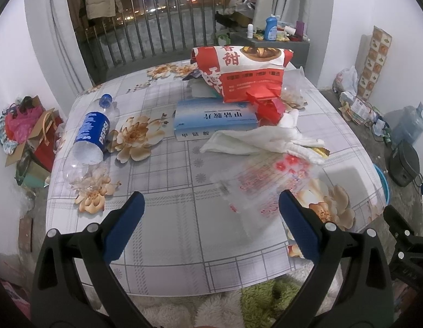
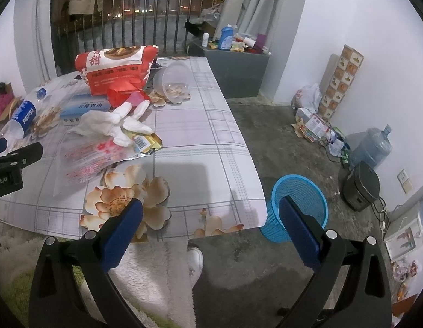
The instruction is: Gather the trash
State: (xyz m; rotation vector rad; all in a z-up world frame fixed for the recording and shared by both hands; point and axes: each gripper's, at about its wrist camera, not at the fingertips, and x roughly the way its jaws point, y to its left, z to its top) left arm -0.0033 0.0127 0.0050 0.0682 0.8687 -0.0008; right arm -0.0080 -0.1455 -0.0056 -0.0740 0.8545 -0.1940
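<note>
Trash lies on a floral-cloth table (image 1: 167, 235): an empty Pepsi bottle (image 1: 92, 134) on its side at the left, a blue-white medicine box (image 1: 211, 120), a crumpled white tissue (image 1: 255, 139), a clear printed plastic bag (image 1: 268, 183), a big red snack bag (image 1: 247, 68) and red wrapper (image 1: 268, 104). My left gripper (image 1: 211, 213) is open and empty above the near table edge, just short of the plastic bag. My right gripper (image 2: 211, 218) is open and empty past the table's right front corner. A blue mesh bin (image 2: 296, 207) stands on the floor beside that corner.
A clear tub (image 2: 173, 82) lies tipped with scraps, and a yellow foil wrapper (image 2: 147, 142) sits by the tissue. Bags and a red box (image 1: 33, 142) crowd the left floor. A water jug (image 2: 372, 147), a black appliance (image 2: 360, 186) and cables line the right wall.
</note>
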